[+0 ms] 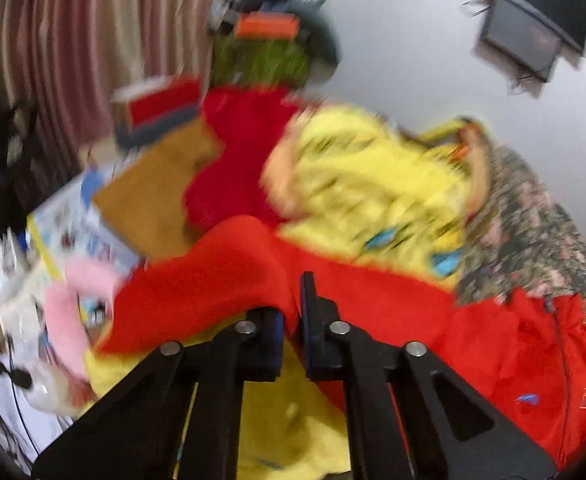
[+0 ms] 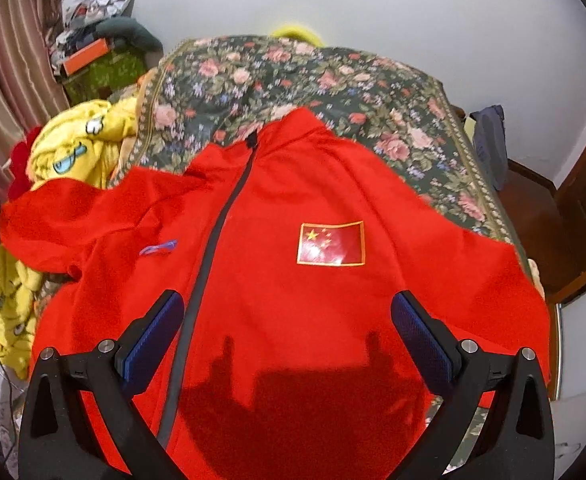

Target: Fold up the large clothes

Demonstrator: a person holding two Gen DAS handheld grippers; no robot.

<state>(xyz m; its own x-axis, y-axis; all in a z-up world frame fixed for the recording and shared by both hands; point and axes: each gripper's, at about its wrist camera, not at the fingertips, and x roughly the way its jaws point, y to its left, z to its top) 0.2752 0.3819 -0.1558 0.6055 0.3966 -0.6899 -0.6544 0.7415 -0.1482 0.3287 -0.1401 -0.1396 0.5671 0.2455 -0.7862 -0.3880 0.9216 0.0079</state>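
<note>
The left tool [image 1: 291,312] was clamped on the soft, limp red jacket [image 2: 293,300] by its sleeve, while the right tool [image 2: 287,336] hung open above its front

Home bedroom: bed w/ floral bedspread [image 2: 301,80], striped curtains [image 2: 9,80], cluttered boxes [image 2: 93,56] in corner

I can read no words or numbers. On my red jacket [image 2: 277,280] I see a flag patch [image 2: 330,244], red with yellow stars, and a small blue logo mark [image 2: 158,248] without letters.
</note>
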